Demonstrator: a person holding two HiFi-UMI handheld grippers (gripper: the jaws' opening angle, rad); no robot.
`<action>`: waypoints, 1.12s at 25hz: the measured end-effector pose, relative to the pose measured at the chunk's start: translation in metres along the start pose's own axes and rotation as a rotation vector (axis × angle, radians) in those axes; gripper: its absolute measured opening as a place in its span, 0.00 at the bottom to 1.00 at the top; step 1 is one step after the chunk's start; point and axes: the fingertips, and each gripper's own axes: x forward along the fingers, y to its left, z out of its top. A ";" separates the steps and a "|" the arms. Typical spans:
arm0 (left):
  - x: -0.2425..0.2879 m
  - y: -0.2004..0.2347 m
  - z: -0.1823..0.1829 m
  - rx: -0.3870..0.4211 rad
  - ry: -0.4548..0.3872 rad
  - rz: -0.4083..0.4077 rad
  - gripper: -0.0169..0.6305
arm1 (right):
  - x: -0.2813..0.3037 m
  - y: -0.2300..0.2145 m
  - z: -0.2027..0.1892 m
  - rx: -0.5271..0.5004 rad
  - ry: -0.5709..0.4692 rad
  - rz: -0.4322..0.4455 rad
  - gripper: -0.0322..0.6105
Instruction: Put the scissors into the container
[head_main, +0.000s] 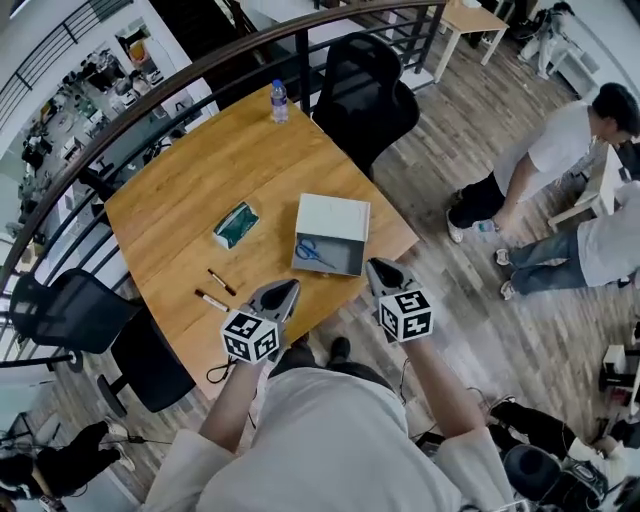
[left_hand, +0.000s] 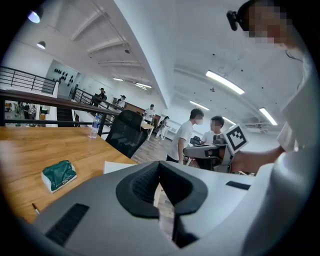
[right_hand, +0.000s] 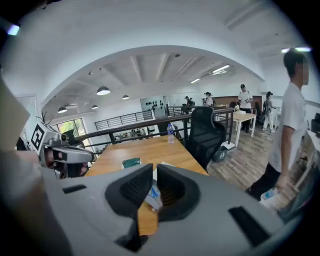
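Head view: scissors (head_main: 312, 251) lie inside container (head_main: 335, 213) on table (head_main: 180, 200). Left gripper (head_main: 288, 290) and right gripper (head_main: 377, 267) hover at near table edge, just short of container.

Left gripper view: jaws together, nothing held. Green packet (left_hand: 58, 174) well apart.

Right gripper view: jaws practically closed, empty; scissors show beyond them.

Judgement: placement looks done. Draw both grippers back level; avoid nudging container wall.
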 end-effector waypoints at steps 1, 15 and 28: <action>0.001 -0.005 0.004 0.006 -0.007 -0.001 0.01 | -0.008 -0.002 0.004 -0.002 -0.016 0.001 0.09; -0.005 -0.051 0.055 0.091 -0.059 -0.040 0.01 | -0.087 -0.028 0.036 0.031 -0.171 -0.043 0.08; -0.015 -0.064 0.105 0.203 -0.141 -0.057 0.01 | -0.141 -0.044 0.066 -0.014 -0.303 -0.113 0.05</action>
